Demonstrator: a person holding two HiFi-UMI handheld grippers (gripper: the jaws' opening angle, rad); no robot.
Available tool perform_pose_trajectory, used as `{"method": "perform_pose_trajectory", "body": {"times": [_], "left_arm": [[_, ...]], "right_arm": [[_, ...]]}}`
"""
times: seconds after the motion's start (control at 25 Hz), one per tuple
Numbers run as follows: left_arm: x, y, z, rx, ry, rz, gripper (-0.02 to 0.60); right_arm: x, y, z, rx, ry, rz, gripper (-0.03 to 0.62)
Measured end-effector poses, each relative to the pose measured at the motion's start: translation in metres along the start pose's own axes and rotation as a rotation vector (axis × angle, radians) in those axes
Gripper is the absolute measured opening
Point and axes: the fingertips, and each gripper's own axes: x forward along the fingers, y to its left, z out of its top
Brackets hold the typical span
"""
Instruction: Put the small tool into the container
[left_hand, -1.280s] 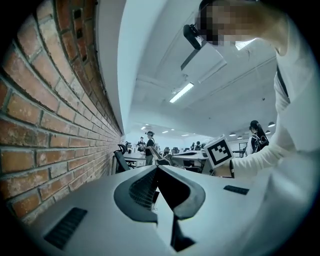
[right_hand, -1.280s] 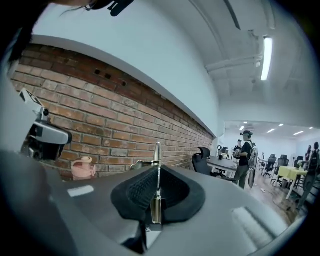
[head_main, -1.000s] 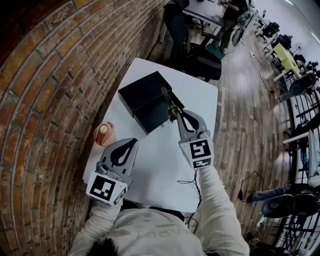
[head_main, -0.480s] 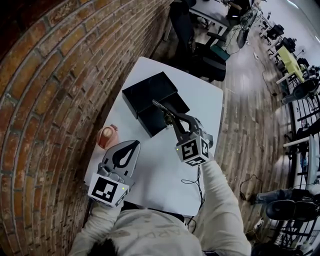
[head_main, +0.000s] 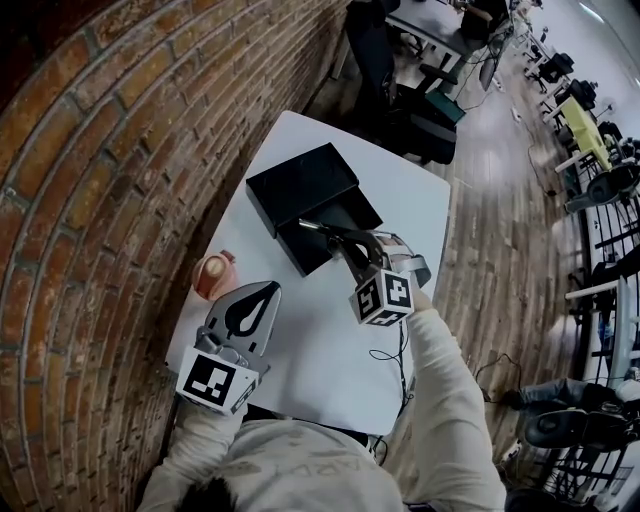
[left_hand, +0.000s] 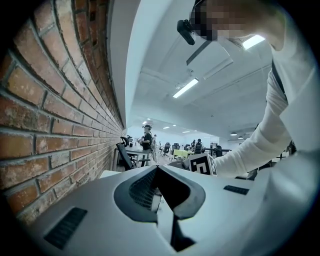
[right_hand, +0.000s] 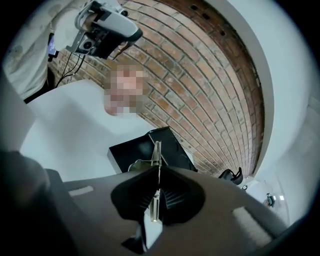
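Gripping the small tool (head_main: 325, 229) tight in the right gripper (head_main: 352, 243) at frame centre, over the open black container (head_main: 300, 185) on the white table (head_main: 330, 360). Swung round since a second ago: then aiming the tool's tip toward the top of the frame, now laying it nearly level, tip to the left above the container's near part, with the marker cube rolled to show two faces. In the right gripper view, clamped hard on the thin metal tool (right_hand: 157, 150), right gripper (right_hand: 159, 172) jaws pressed against its sides, its far end reaching out over the container (right_hand: 130, 150). Touching the container or just clear of it: cannot tell. At lower left of the head view, keeping the left gripper (head_main: 268, 288) where it was, low by the table's near-left part, well apart from the container. In the left gripper view, left gripper (left_hand: 158, 170) clenched on nothing. Beside it, at the table's left edge by the brick wall (head_main: 100, 150), a small pinkish object (head_main: 213, 272), unmoved.
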Motion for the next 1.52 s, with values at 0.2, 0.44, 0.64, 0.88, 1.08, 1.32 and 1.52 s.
{"method": "perform_pose_trajectory", "body": {"times": [0.2, 0.44, 0.64, 0.88, 1.08, 1.32, 1.52], "left_arm": [[0.001, 0.005, -0.004, -0.005, 0.002, 0.014, 0.005], [0.0, 0.012, -0.008, -0.018, 0.013, 0.037, 0.005], [-0.002, 0.019, -0.014, -0.029, 0.022, 0.056, 0.005], [-0.006, 0.023, -0.018, -0.038, 0.036, 0.073, 0.005], [-0.006, 0.027, -0.022, -0.045, 0.04, 0.082, 0.005], [-0.006, 0.025, -0.023, -0.051, 0.041, 0.075, 0.005], [-0.008, 0.025, -0.024, -0.053, 0.046, 0.077, 0.005]], "right_arm": [[0.02, 0.009, -0.007, -0.107, 0.041, 0.065, 0.018], [0.041, 0.013, -0.013, -0.206, 0.081, 0.126, 0.018], [0.063, 0.018, -0.016, -0.263, 0.099, 0.165, 0.018], [0.079, 0.025, -0.022, -0.298, 0.124, 0.194, 0.018], [0.088, 0.024, -0.027, -0.287, 0.133, 0.186, 0.02], [0.094, 0.024, -0.039, -0.27, 0.169, 0.184, 0.023], [0.097, 0.025, -0.043, -0.274, 0.208, 0.167, 0.027]]}}
